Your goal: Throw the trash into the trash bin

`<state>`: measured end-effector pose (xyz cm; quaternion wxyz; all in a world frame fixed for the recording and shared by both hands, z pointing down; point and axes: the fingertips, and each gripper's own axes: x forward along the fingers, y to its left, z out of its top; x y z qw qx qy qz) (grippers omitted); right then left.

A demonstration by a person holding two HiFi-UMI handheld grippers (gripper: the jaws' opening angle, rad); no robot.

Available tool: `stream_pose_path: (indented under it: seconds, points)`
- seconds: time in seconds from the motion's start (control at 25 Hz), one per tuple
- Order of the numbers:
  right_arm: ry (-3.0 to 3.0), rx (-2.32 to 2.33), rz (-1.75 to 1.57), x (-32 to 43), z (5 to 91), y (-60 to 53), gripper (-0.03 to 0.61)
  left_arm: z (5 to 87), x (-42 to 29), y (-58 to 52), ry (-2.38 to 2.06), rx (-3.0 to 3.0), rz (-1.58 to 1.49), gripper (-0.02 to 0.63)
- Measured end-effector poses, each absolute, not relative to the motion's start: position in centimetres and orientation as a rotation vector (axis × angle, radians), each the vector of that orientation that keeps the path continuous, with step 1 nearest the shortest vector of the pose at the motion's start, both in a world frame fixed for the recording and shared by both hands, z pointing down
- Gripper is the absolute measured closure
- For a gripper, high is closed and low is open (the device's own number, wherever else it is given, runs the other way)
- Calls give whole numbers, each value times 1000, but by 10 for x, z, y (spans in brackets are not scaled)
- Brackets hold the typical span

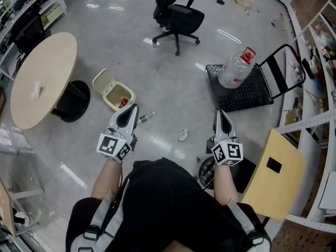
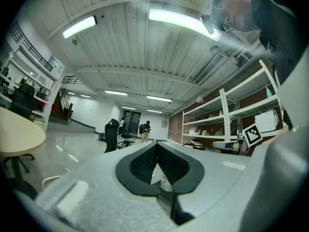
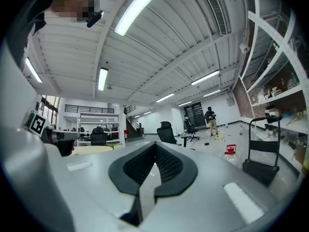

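Head view: the cream plastic trash bin (image 1: pixel 118 94), its rounded lid flipped open, stands on the glossy grey floor (image 1: pixel 173 88) at 11 o'clock from the left tongs (image 1: pixel 127 117), with something red inside. 1 crumpled pale scrap (image 1: pixel 182 135) lies unpicked between them and the right tongs (image 1: pixel 222 121), so most work remains.

Left gripper view: ribbed black pads (image 2: pixel 144 164) pressed together, empty.

Right gripper view: likewise closed on nothing.
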<state>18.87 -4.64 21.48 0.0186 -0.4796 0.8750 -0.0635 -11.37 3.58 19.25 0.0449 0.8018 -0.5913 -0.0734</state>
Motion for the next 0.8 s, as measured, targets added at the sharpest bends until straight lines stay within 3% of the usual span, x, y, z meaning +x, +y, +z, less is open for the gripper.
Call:
stream_pose_path:
  seconds: [0.28, 0.8]
  points:
    - [2657, -1621, -276, 226, 239, -55, 574, 207, -84, 3, -1686, 2506, -163, 611]
    - [2638, -1786, -363, 211, 282, -105, 574, 236, -57, -97, -1423, 2624, -85, 611]
